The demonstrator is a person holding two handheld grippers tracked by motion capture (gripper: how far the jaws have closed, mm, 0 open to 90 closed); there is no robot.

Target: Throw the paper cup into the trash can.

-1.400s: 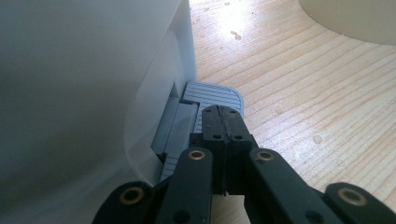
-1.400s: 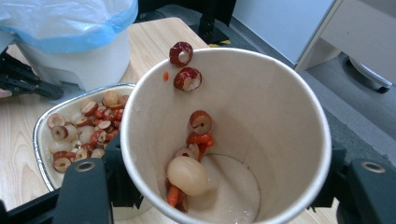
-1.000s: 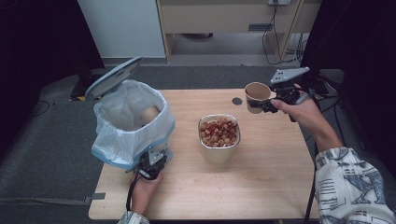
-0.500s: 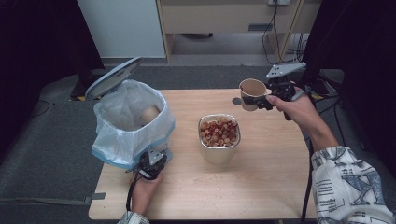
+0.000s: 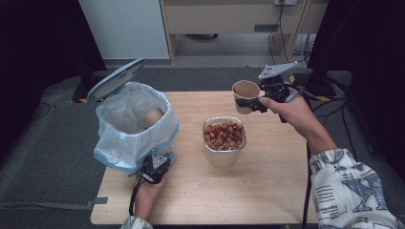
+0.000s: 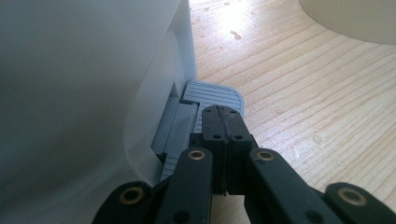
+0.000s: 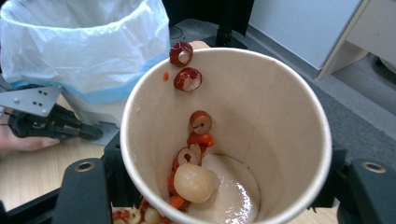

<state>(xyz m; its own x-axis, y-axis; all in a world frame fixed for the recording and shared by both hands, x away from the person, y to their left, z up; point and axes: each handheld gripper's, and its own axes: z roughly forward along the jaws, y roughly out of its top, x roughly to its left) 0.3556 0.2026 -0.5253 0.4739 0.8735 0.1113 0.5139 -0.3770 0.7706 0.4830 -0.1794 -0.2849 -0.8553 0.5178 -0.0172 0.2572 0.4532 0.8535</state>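
Wooden table: right gripper carries paper cup above far edge; left gripper, jaws pressed together, empty, on bin pedal.
Bin, lid up, white liner, takes the left half and overhangs that edge. Steel bowl of red fruit sits centre, between cup and bin. Near and right table areas are bare. Cup, clamped and tilted, with fruit scraps inside, is nearer the bowl than a second ago; left hand unchanged.
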